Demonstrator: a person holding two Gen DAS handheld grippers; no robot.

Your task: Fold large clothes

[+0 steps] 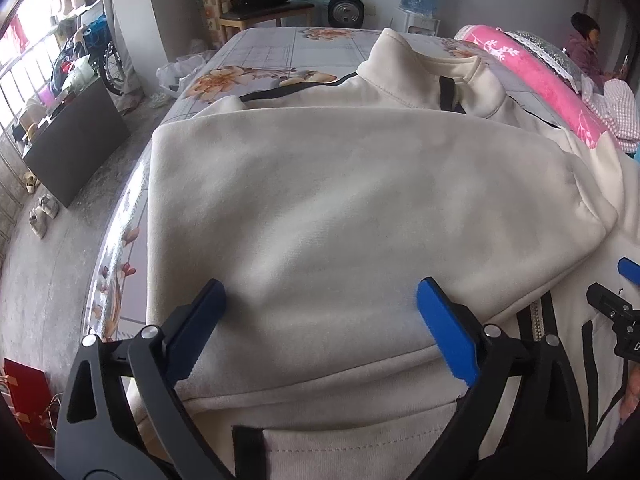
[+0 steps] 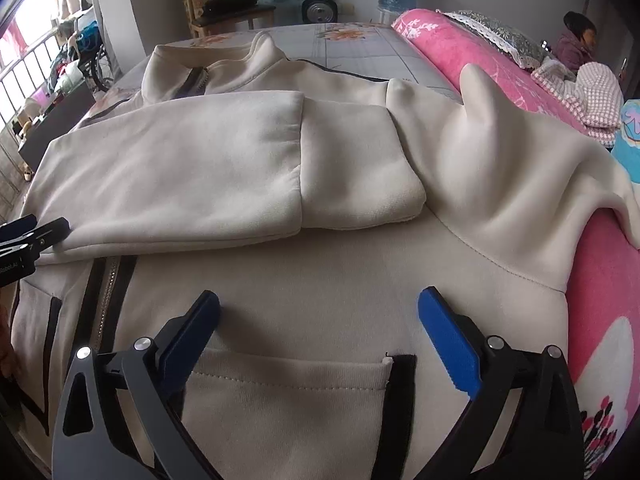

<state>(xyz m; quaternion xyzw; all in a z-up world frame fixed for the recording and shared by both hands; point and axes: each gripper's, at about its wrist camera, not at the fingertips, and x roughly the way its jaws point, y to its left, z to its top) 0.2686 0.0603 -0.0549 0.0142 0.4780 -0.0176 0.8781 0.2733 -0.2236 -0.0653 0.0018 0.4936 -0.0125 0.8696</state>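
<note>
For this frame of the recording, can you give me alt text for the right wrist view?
A cream zip-up jacket lies spread on a floral-sheeted bed, both sleeves folded across its chest. The right tongs hang open just above a black-trimmed pocket, gripping nothing. A pink blanket lies on the right.

Right tongs [image 2: 318, 318] gape wide above cream jacket [image 2: 280, 272], sleeves [image 2: 180, 168] folded across

A bed [image 1: 264, 54] in a grey floral sheet is carrying a cream zip jacket [image 2: 320, 280] lying spread across most of it, collar toward the far edge and both sleeves lying folded over the chest, while a pink blanket [image 2: 496, 60] is lying along the right edge.
</note>
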